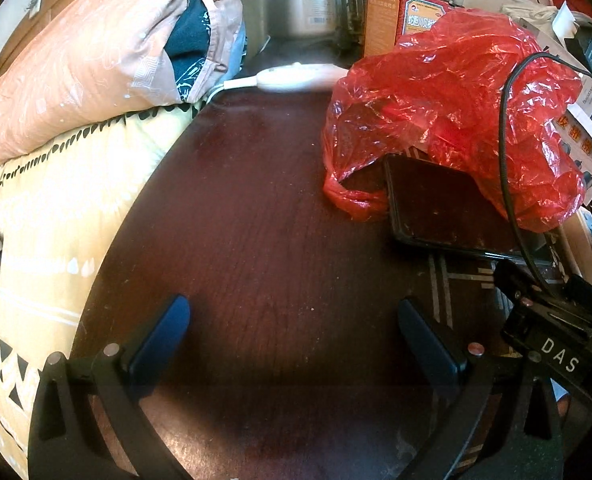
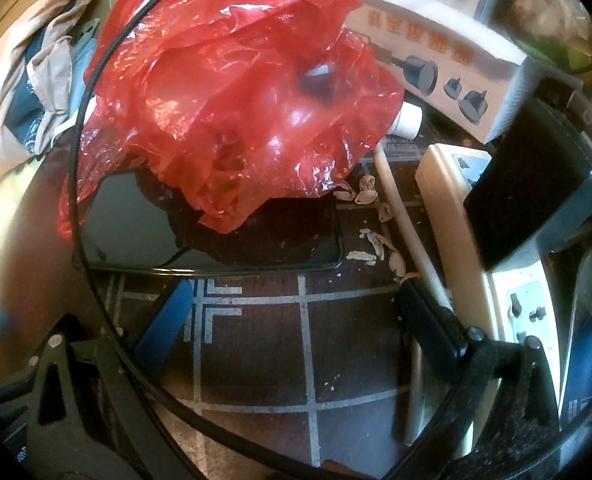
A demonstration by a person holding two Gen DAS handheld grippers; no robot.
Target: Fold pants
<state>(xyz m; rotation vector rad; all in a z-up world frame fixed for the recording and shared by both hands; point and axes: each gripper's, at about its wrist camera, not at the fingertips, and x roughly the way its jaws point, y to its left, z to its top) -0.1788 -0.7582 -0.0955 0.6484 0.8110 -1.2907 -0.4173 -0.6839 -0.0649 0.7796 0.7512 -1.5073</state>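
No pants show in either view. My left gripper (image 1: 294,312) is open and empty, low over a dark wooden table (image 1: 256,220). My right gripper (image 2: 296,300) is open and empty, over the patterned part of the table (image 2: 308,360); its body (image 1: 556,320) shows at the right of the left wrist view. A black cable (image 2: 76,160) loops across the right wrist view.
A red plastic bag (image 1: 456,100) lies partly over a black phone (image 1: 436,208), also in the right wrist view (image 2: 236,80). Bedding (image 1: 56,200) and an orange pillow (image 1: 76,72) lie left. Boxes (image 2: 436,60), a power strip (image 2: 456,208) and nut shells (image 2: 376,240) crowd the right.
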